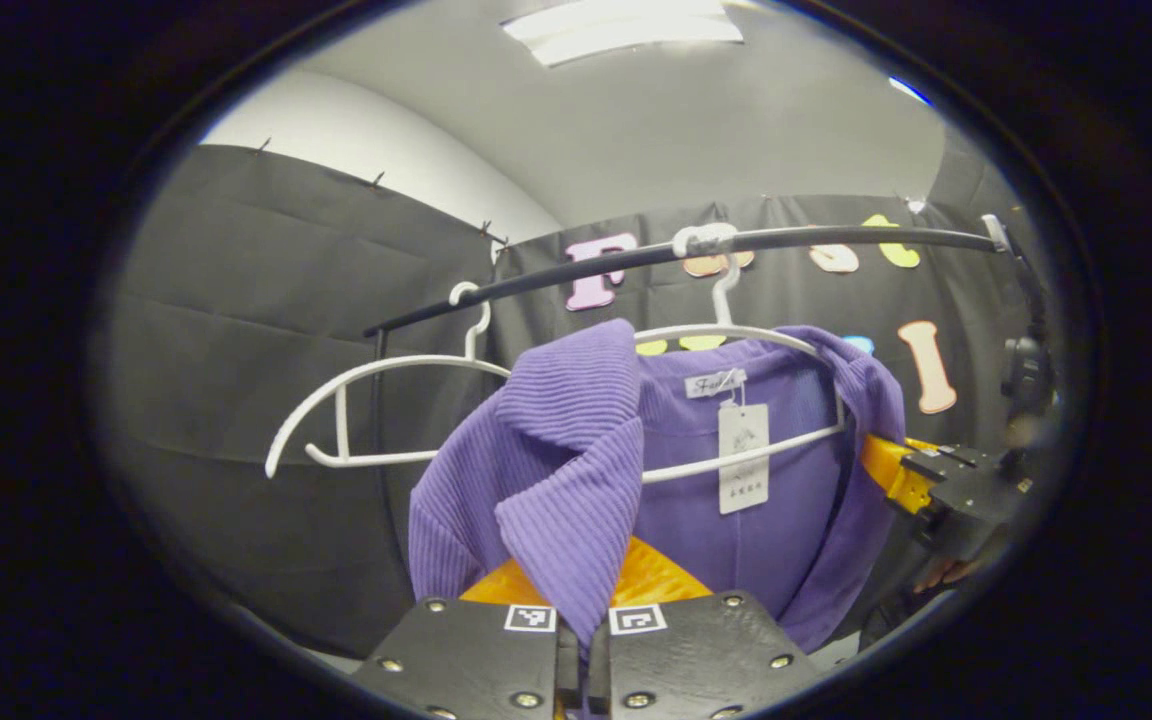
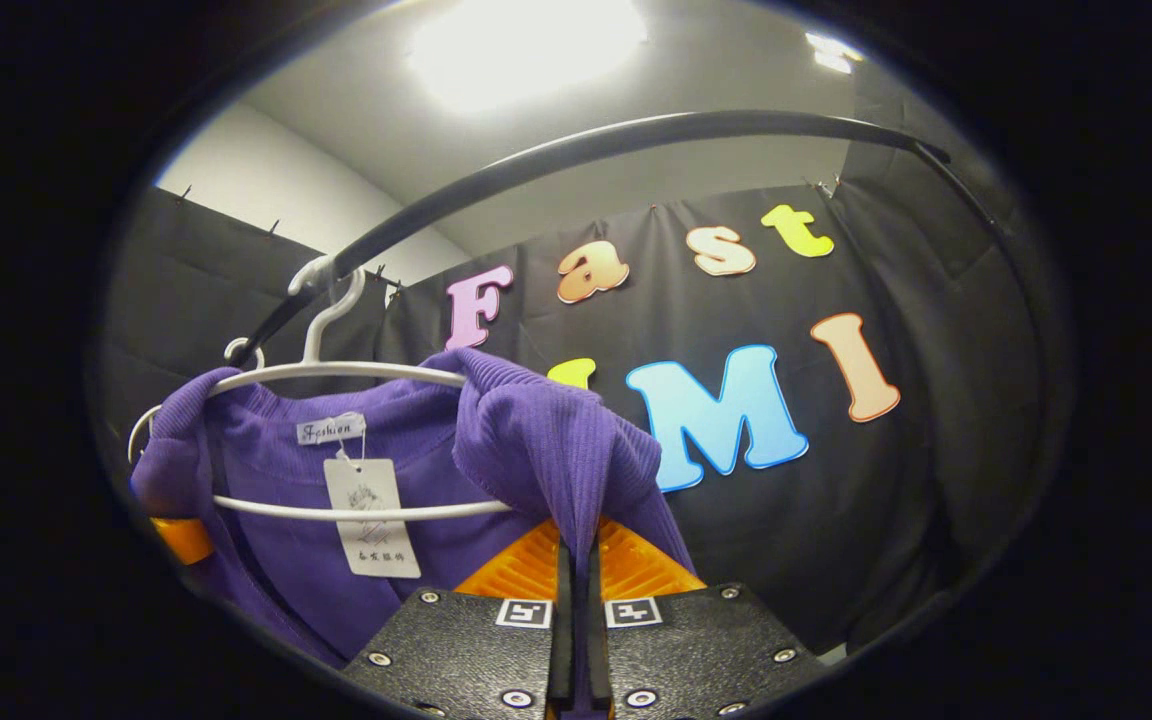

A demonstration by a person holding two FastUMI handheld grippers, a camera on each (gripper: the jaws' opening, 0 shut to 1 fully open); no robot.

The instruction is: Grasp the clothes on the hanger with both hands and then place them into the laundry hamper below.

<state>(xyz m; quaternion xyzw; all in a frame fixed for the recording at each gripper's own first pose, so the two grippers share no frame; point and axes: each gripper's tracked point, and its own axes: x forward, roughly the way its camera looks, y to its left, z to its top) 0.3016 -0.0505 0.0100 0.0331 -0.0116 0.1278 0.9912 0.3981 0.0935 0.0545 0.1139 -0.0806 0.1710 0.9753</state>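
I had both the left gripper [image 1: 572, 600] and right gripper [image 2: 576, 570] clamped on the purple sweater's [image 1: 736, 520] shoulders; next I needed to lift it clear of the white hanger [image 1: 736, 335].

Left gripper view: rides on the left gripper [image 1: 581, 610], low and tilted upward, very near the purple garment's [image 1: 576, 450] one shoulder, facing the black rail [image 1: 696, 252] and ceiling. Farther right in it, the right gripper [image 1: 911, 475] at the other shoulder. Right gripper view: rides on the right gripper [image 2: 576, 570], equally near, looking up from the opposite shoulder. Shared by both: purple garment [image 2: 386, 470], white hanger [image 2: 336, 370], paper tag [image 2: 371, 515], rail [image 2: 586, 150], back cloth wall [image 2: 936, 480].
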